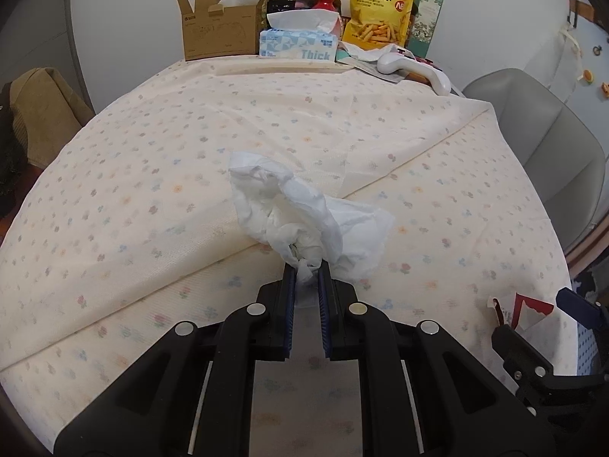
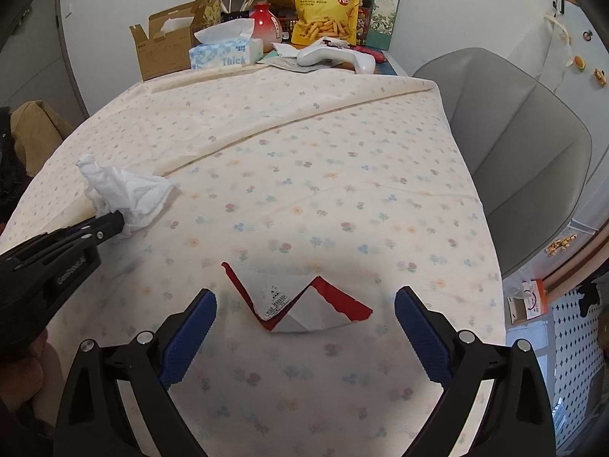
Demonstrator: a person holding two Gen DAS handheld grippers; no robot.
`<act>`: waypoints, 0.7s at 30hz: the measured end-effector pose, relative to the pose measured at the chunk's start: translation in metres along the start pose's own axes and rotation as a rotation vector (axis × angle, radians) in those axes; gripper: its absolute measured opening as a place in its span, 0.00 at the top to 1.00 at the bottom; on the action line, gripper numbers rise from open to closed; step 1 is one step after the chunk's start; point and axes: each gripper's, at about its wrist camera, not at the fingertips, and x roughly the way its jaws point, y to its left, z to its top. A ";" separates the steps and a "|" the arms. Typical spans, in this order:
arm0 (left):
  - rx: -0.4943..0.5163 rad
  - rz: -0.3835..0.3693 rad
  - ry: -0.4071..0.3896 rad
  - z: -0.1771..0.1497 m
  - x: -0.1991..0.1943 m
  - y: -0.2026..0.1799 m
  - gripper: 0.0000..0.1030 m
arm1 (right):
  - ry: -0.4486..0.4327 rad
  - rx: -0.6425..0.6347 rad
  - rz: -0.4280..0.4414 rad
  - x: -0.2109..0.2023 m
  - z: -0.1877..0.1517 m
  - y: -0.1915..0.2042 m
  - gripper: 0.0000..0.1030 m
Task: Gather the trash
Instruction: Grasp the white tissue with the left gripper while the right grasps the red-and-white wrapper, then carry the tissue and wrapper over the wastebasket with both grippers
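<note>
Black-framed, the left gripper [image 1: 306, 266] was clamped on a crumpled white tissue [image 1: 300, 213], held just above the flowered tablecloth [image 1: 152, 152]. Right of that tissue, the right gripper [image 2: 304, 304] stood wide apart, a torn red-and-white wrapper [image 2: 300, 304] lying on the cloth between its blue pads [image 2: 190, 327], untouched. Beyond the tissue, at the table's far edge, sat a blue tissue box [image 1: 298, 45] and a yellow snack bag [image 1: 380, 3].

Wore black plastic frames on both, left gripper [image 1: 306, 272] and right gripper [image 2: 305, 297]. Carried blue ribbed pads [image 2: 190, 333] inside each finger, round silver screws [image 1: 255, 309] at the linkage joints, faint embossed lettering on one side.
</note>
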 end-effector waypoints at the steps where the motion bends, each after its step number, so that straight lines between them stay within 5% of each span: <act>1: 0.001 -0.002 -0.001 0.000 0.000 0.001 0.88 | 0.006 0.000 -0.002 0.002 0.001 0.001 0.17; 7: 0.006 -0.007 -0.003 0.000 0.000 0.000 0.88 | 0.032 0.000 0.017 0.009 0.001 0.003 0.56; 21: 0.061 -0.046 -0.049 0.007 -0.030 -0.042 0.88 | -0.029 0.054 -0.002 -0.033 0.001 -0.034 0.59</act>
